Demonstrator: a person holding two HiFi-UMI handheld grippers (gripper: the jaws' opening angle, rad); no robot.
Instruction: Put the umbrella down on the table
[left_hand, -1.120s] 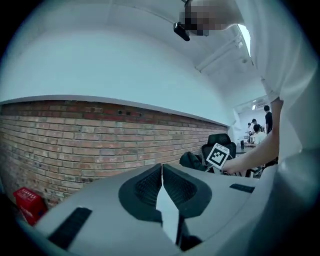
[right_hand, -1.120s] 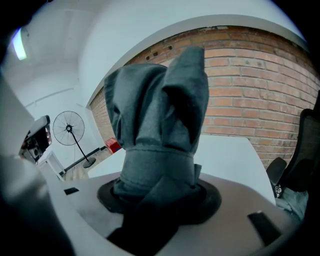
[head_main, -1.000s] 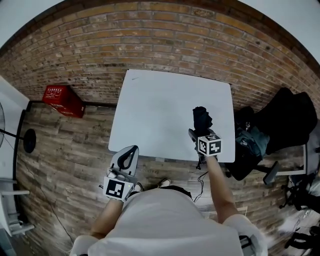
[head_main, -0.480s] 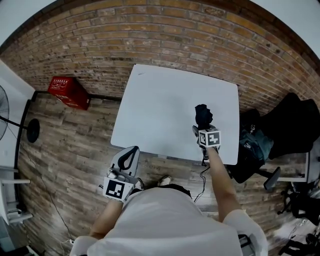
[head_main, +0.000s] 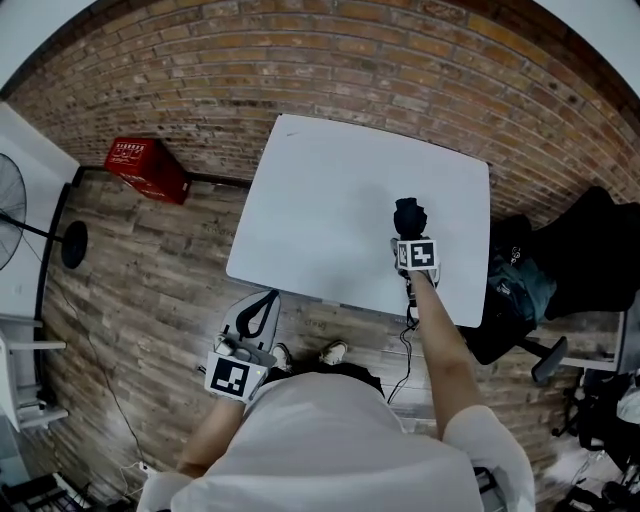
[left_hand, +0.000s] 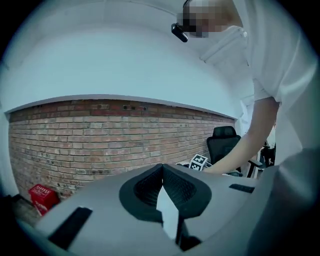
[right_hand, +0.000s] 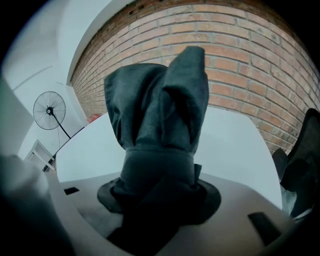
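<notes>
Brick wall and plank floor framed the head view, w/ a white table (head_main: 330, 220) in the middle and a red crate (head_main: 145, 170) off to the left. The right gripper (head_main: 409, 236) hung over the table's right part, clamped on a folded dark umbrella (head_main: 408, 218). The left gripper (head_main: 257, 308) sat low by the person's body, off the table, well apart from the umbrella.

Left gripper view: jaw tips met, nothing btwn them; brick wall and a black office chair (left_hand: 222, 142) beyond.

Right gripper view: jaws closed on the umbrella (right_hand: 160, 115), i.e. its lower end. Its long axis ran straight out along the jaws toward the wall, tabletop (right_hand: 240, 145) beneath. Contact w/ the table couldn't be told. Laying it flat probably needed the right hand only.
</notes>
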